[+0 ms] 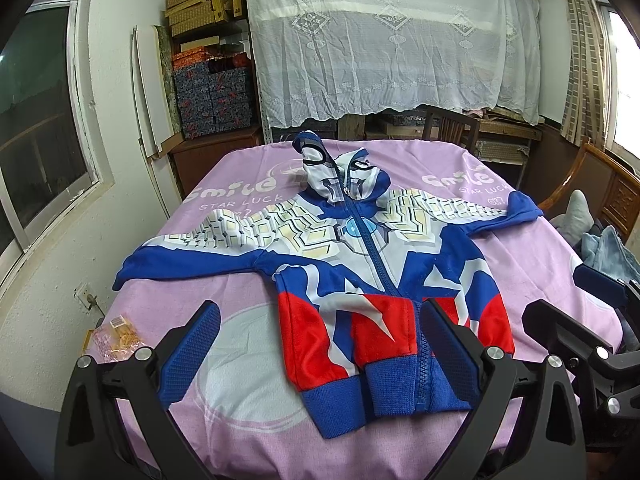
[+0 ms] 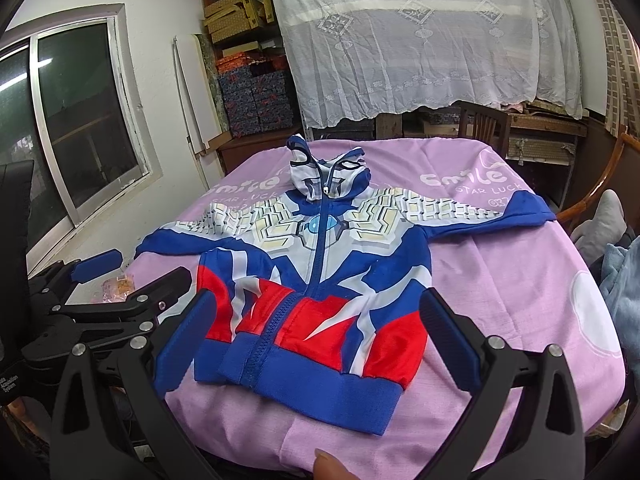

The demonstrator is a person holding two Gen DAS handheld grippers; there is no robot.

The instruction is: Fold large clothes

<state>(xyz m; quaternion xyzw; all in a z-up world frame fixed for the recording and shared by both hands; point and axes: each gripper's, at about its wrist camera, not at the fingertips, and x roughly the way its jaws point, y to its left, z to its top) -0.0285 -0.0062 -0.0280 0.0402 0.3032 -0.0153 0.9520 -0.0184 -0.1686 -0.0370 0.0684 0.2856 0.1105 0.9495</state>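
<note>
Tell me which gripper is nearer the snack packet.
Left. The left gripper hovers just right of the snack packet; the right gripper sits farther right, over the jacket hem.

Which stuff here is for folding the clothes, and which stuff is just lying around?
For the job:
- hooded jacket, spread flat and zipped
- left tool, open
- right tool, open
- purple cloth under the jacket

Just lying about:
- snack packet at the table's left edge
- boxes on the shelves
- lace curtain
- wooden chair behind the table
</note>
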